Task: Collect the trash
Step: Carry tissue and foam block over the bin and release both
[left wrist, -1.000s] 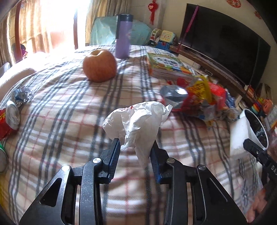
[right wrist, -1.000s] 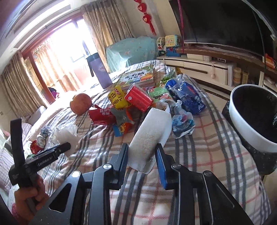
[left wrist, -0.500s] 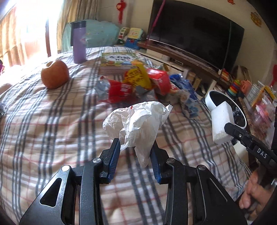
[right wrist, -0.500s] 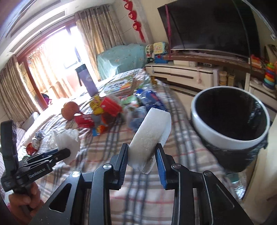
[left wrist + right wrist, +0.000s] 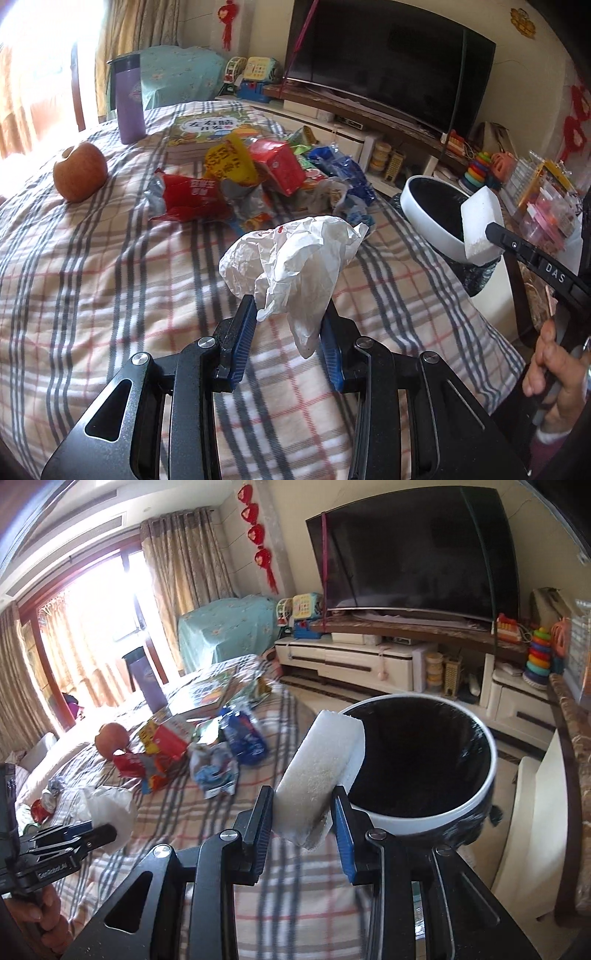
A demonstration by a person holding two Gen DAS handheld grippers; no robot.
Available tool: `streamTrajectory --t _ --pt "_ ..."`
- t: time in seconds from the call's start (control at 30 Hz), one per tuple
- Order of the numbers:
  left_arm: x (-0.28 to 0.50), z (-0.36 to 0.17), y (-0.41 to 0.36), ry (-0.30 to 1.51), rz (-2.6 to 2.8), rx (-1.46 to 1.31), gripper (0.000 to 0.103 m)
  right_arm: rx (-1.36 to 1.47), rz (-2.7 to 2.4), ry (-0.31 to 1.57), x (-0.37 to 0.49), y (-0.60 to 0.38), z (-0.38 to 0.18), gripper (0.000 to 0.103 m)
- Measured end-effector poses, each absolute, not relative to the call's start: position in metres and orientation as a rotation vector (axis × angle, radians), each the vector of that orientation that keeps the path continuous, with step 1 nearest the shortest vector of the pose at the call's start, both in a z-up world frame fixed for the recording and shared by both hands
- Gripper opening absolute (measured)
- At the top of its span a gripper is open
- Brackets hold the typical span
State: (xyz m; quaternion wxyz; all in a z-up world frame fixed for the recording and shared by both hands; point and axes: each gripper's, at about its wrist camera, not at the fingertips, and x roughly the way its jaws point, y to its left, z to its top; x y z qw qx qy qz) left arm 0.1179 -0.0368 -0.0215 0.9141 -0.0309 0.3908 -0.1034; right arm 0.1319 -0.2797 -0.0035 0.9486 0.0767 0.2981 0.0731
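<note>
Above a plaid-covered bed (image 5: 92, 280), trash is held in both tools.
A crumpled white plastic bag (image 5: 291, 258) is clamped in the left tool (image 5: 288, 332) over the blanket, while a white foam block (image 5: 321, 771) is gripped by the right tool (image 5: 303, 812) at the rim of a white bin with a black liner (image 5: 436, 812). Snack wrappers (image 5: 258, 177), an apple (image 5: 79, 171) and a purple tumbler (image 5: 127, 99) are left on the bed.

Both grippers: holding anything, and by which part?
Left gripper: crumpled white paper, pinched at its lower end. Right gripper: white foam block, clamped across its lower end.
</note>
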Motion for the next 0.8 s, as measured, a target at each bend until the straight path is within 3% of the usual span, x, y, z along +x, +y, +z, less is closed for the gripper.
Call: streamTrajectory --t 0.8 --pt "0.155 0.000 -0.148 0.792 -0.404 0.031 0.033 0.203 0.078 0.615 0.134 -0.343 0.001 0.032"
